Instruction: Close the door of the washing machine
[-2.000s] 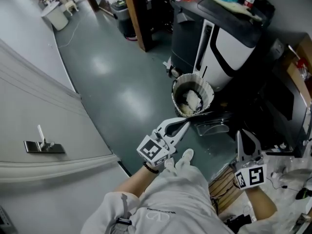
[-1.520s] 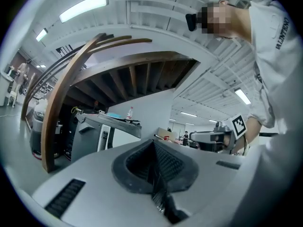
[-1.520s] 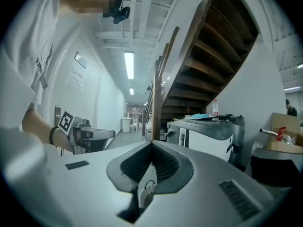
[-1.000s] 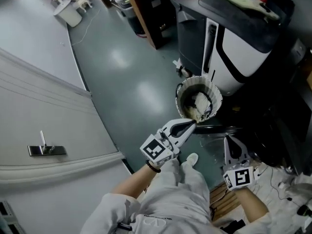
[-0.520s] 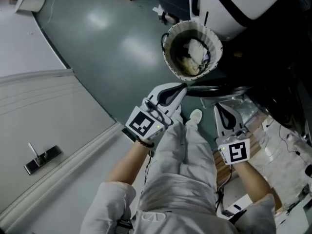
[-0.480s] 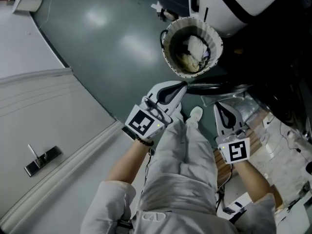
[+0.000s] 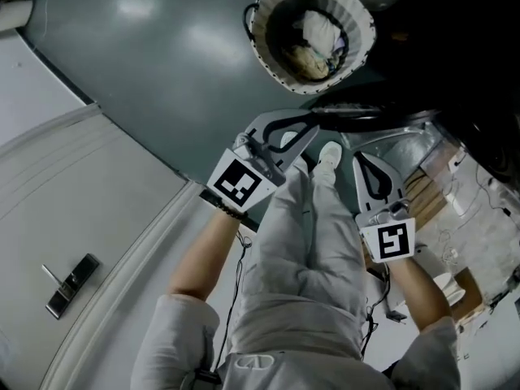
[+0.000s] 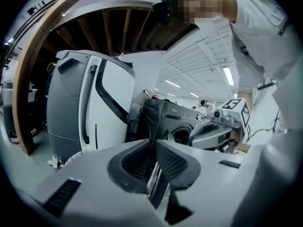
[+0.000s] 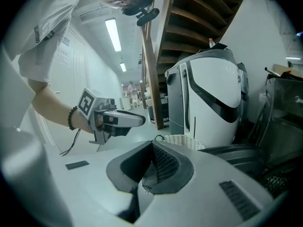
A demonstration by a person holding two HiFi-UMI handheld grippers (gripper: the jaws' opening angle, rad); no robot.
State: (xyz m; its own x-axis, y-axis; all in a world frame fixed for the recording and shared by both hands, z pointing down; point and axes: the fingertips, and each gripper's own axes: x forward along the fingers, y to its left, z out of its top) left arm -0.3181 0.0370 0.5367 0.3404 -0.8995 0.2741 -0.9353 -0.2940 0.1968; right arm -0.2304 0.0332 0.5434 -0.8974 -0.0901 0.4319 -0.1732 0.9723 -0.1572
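The dark front-loading washing machine (image 8: 173, 122) stands ahead in the left gripper view. Its door hangs open, and the head view shows the dark rim (image 7: 366, 119) with shiny glass (image 7: 402, 149) behind it. My left gripper (image 7: 313, 123) reaches towards that rim from the left. Its jaws (image 8: 154, 143) have just been opening and stand a narrow slit apart with nothing between them. My right gripper (image 7: 360, 159) hovers just below the door. Its jaws (image 9: 152, 145) are shut and empty. Each gripper sees the other across the person's leg: left (image 9: 142, 120), right (image 8: 218, 131).
A white woven laundry basket (image 7: 313, 23) with clothes in it stands on the green floor beyond the door. Behind it is a tall white and dark appliance (image 9: 208, 93). A wooden post (image 9: 154, 56) rises at the back. Clutter and cables (image 7: 479, 218) lie at the right.
Both grippers have sunk and come closer to the open door, while the basket has slid up the head view. The left jaws have parted slightly.
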